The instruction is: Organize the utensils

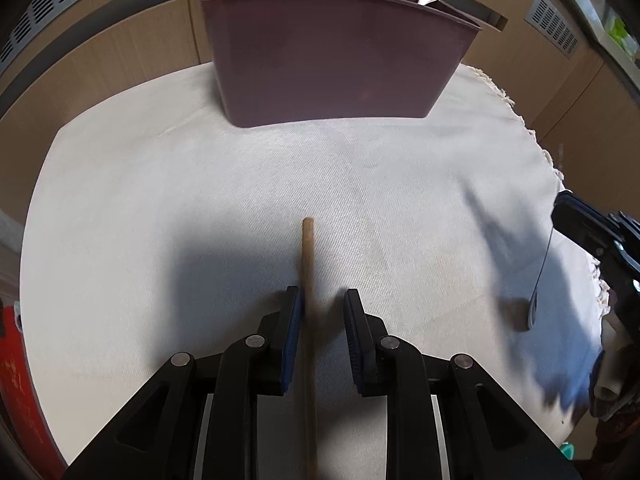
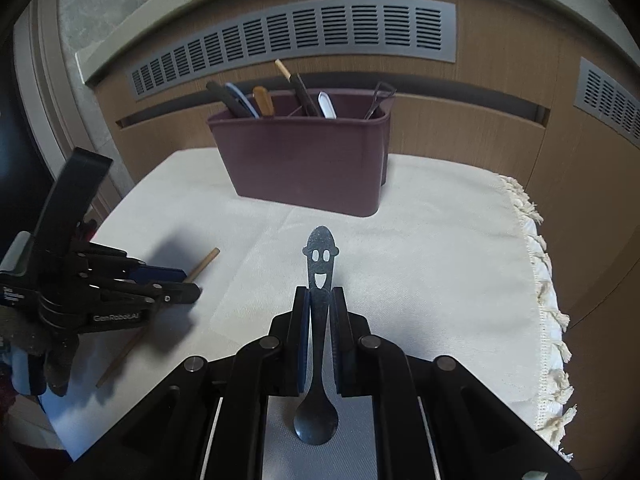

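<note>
A wooden chopstick (image 1: 308, 256) lies on the white cloth (image 1: 160, 200), running between the fingers of my left gripper (image 1: 322, 306). That gripper is open and points down at the stick, its pads not pressing on it. My right gripper (image 2: 320, 296) is shut on a dark spoon (image 2: 320, 264) with a smiling face cut into its handle; the bowl hangs toward the camera. A purple caddy (image 2: 308, 160) stands at the back of the cloth with several utensils upright in it. The right wrist view shows the left gripper (image 2: 188, 284) over the chopstick (image 2: 204, 264).
The cloth (image 2: 440, 260) has a fringed edge (image 2: 544, 280) on the right. Behind the caddy (image 1: 328, 60) is a wooden cabinet with grey vents (image 2: 296, 32). The right gripper (image 1: 592, 240) and its spoon (image 1: 540, 280) hang at the cloth's right side. A red object (image 1: 12, 360) sits off the left edge.
</note>
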Action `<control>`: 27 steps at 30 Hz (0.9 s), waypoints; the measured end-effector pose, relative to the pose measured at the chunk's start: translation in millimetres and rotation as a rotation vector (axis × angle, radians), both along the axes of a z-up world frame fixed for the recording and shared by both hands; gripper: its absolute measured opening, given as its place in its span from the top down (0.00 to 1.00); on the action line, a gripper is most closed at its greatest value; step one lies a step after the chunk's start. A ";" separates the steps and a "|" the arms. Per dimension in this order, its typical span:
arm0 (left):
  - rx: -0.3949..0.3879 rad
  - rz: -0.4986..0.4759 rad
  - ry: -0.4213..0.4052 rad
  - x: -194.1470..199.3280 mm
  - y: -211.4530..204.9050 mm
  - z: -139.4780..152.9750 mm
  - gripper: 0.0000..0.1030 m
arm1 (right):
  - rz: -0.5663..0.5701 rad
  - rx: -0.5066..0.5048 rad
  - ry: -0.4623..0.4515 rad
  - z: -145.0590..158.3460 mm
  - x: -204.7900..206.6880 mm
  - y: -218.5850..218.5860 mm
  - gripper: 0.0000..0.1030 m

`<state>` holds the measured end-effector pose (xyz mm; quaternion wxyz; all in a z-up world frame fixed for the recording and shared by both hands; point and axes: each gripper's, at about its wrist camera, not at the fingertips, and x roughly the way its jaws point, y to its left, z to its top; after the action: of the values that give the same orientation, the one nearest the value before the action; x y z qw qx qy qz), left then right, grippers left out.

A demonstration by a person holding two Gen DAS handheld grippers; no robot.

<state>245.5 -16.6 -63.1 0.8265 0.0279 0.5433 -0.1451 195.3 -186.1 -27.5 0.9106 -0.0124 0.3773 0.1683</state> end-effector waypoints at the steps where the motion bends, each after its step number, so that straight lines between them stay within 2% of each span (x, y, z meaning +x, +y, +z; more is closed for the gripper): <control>1: 0.000 -0.008 -0.006 0.9 -0.4 0.1 0.79 | -0.003 0.006 -0.008 1.3 -3.6 -1.5 0.91; 2: 0.002 -0.010 -0.013 1.0 -0.1 0.3 0.84 | -0.004 0.016 -0.018 2.8 -6.2 -2.2 0.91; 3: 0.003 -0.005 -0.020 0.8 1.2 0.4 0.94 | -0.005 0.026 -0.026 4.4 -7.5 -3.2 0.91; 4: -0.014 0.006 -0.021 -0.1 4.3 1.2 0.95 | -0.007 0.035 -0.031 5.1 -8.3 -4.0 0.91; 6: -0.102 0.048 -0.017 -5.2 14.5 4.2 0.95 | -0.007 0.050 -0.035 7.0 -10.4 -4.7 0.91; 7: -0.148 0.063 -0.036 -11.0 18.9 8.5 0.95 | -0.004 0.057 -0.040 9.7 -13.3 -5.7 0.91; 13: -0.298 0.115 -0.137 -36.0 31.3 38.4 0.95 | 0.012 0.099 -0.048 20.4 -21.1 -15.8 0.92; 14: -0.320 0.126 -0.180 -41.5 33.6 48.1 0.95 | 0.007 0.105 -0.051 21.5 -21.9 -17.6 0.98; 18: -0.328 0.165 -0.327 -59.2 43.6 77.2 0.95 | -0.006 0.129 -0.072 30.0 -26.0 -22.4 0.98; 21: -0.286 0.208 -0.421 -69.3 44.7 91.0 0.95 | -0.002 0.103 -0.065 31.6 -24.4 -21.5 0.98; 23: -0.259 0.227 -0.472 -75.2 47.2 97.8 0.95 | 0.007 0.089 0.001 23.3 -18.0 -23.3 0.94; 25: -0.269 0.238 -0.496 -80.1 50.8 101.4 0.95 | 0.013 0.071 0.095 6.5 -13.4 -25.2 0.94; 27: -0.284 0.243 -0.497 -81.7 55.9 101.9 0.95 | -0.003 0.063 0.131 -9.0 -21.6 -26.8 0.93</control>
<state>163.8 39.3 38.8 0.9408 -0.1185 0.2982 -0.1088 173.7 -212.9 -36.5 0.8842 0.0280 0.4306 0.1791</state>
